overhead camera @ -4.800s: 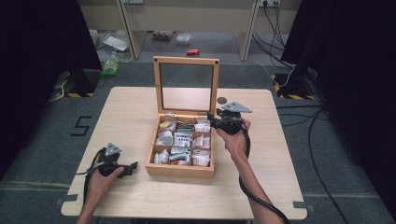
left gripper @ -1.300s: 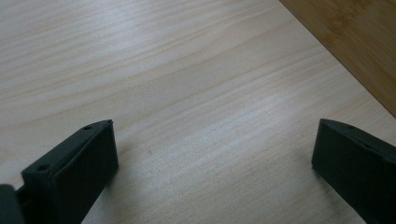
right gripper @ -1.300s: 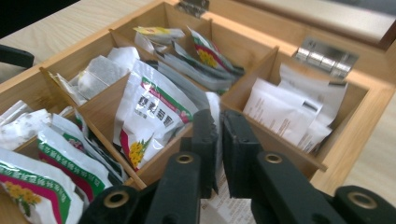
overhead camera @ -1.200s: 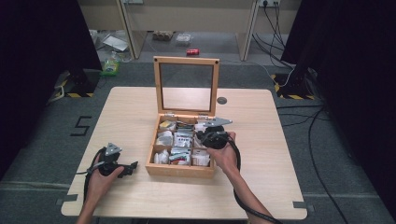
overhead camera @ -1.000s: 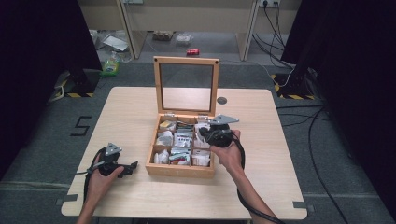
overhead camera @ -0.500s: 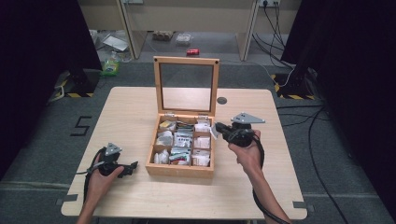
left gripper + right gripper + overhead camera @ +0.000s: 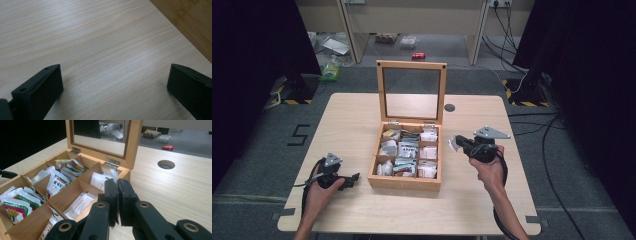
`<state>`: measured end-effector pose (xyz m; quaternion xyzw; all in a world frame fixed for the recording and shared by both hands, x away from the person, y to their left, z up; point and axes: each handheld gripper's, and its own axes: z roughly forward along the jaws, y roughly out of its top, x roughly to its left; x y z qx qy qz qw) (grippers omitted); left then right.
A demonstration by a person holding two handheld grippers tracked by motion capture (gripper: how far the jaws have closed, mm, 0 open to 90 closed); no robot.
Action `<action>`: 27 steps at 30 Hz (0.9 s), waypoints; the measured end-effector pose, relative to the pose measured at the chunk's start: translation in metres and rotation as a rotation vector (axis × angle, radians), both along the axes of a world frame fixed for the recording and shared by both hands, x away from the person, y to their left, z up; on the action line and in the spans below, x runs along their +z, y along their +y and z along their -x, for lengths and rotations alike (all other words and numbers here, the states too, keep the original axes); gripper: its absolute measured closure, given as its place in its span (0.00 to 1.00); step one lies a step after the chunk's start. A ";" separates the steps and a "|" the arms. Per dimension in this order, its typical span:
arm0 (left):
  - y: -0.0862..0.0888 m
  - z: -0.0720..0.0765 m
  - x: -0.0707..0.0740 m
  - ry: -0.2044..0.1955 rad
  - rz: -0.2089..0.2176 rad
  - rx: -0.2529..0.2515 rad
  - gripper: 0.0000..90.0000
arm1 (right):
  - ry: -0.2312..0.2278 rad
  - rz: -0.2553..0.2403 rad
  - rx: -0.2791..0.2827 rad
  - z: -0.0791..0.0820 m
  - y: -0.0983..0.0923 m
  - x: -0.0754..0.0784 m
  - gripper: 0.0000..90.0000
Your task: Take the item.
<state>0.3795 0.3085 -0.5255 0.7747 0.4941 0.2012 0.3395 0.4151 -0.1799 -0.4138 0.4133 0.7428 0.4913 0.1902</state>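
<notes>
An open wooden box [image 7: 404, 182] stands mid-table, its glass lid [image 7: 412, 65] upright, its compartments holding several tea packets [image 7: 406, 148]. My right gripper [image 7: 458, 144] hovers just right of the box, pointing left, shut on a small white packet [image 7: 453, 144]. In the right gripper view the jaws [image 7: 118, 182] press together and the white packet [image 7: 113, 173] pokes out above them, with the box [image 7: 75, 185] beyond. My left gripper [image 7: 353, 179] rests on the table left of the box, open. In its own view the left gripper [image 7: 115, 82] has bare tabletop between its jaws.
A round cable hole [image 7: 449, 107] lies in the table right of the lid. The box's side wall [image 7: 190, 20] runs across the upper right of the left gripper view. Cables and a red can [image 7: 418, 55] lie on the floor beyond.
My right gripper has moved rightward from above the box's right compartments to beside the box, carrying the white packet. The left gripper has stayed put.
</notes>
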 end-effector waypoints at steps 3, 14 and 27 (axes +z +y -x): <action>0.000 0.000 0.000 0.000 0.000 0.000 0.00 | -0.004 0.010 -0.008 0.001 -0.002 -0.001 0.96; 0.000 0.000 0.000 0.000 0.000 0.000 0.00 | 0.038 0.027 -0.042 -0.004 -0.012 -0.022 0.96; 0.000 0.000 0.000 0.000 0.000 0.000 0.00 | 0.086 0.062 -0.055 -0.007 -0.014 -0.044 0.96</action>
